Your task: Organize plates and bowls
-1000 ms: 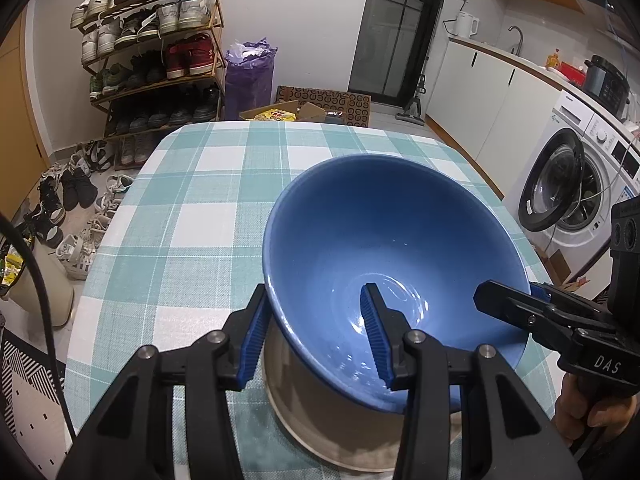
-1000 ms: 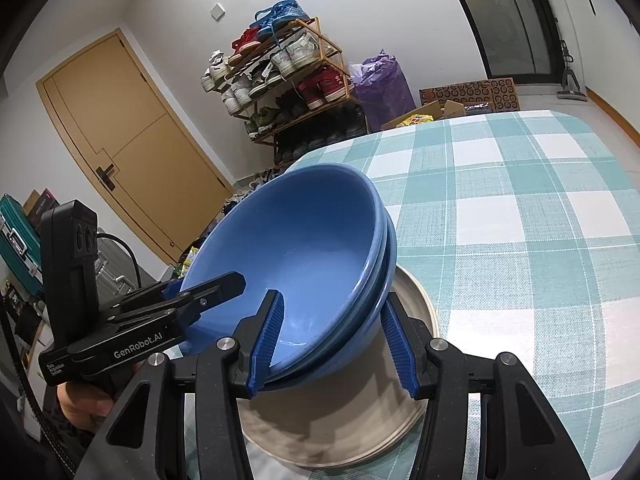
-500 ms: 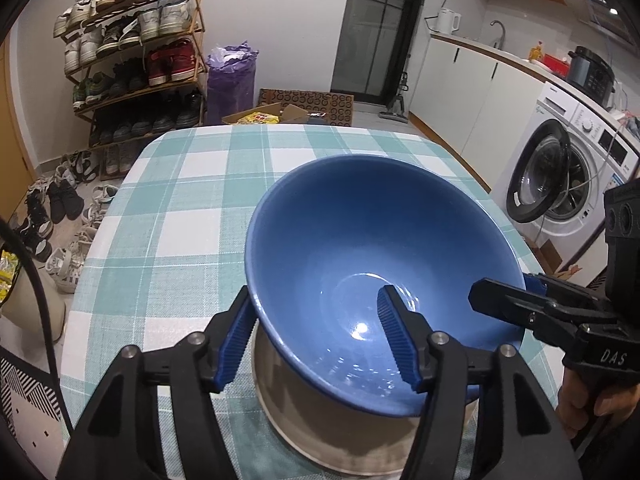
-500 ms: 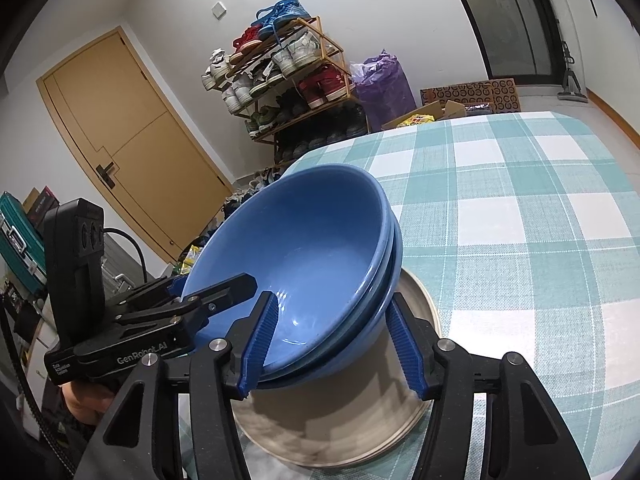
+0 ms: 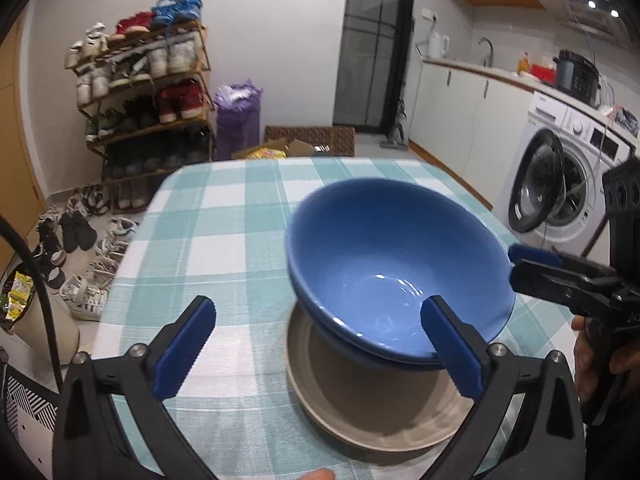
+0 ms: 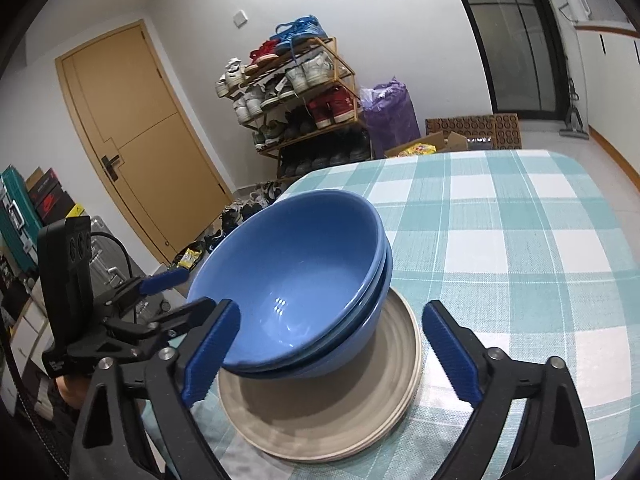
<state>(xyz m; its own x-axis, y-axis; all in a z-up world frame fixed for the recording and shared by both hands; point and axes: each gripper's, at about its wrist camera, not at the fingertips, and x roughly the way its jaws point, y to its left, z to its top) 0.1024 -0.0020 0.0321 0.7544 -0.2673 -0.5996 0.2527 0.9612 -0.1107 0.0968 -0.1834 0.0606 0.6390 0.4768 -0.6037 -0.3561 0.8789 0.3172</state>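
1. Your two blue bowls point(image 6: 304, 280) sit nested one inside the other on the stack of beige plates point(image 6: 344, 412), on the checked tablecloth point(image 6: 520, 248) near your edge of the table.
2. Your left gripper point(image 5: 320, 344) has just been opening; its jaws stand wide, and neither pad presses on anything. The right pad hangs in front of the bowls' near rim, the left pad over bare cloth.
3. Your right gripper point(image 6: 340, 352) has likewise just been opening. Its jaws straddle the bowls' near side, with the left pad just beside the rim and the right pad apart from it over the plates' edge.
4. In the left wrist view the plates reach close to the table's near edge, and the bowls overhang the plates toward the right.
5. Beyond the bowls the tablecloth lies open all the way to the far rounded corners.
6. The shoe rack point(image 5: 148, 100) and washing machine point(image 5: 560, 176) stand well apart from the table.
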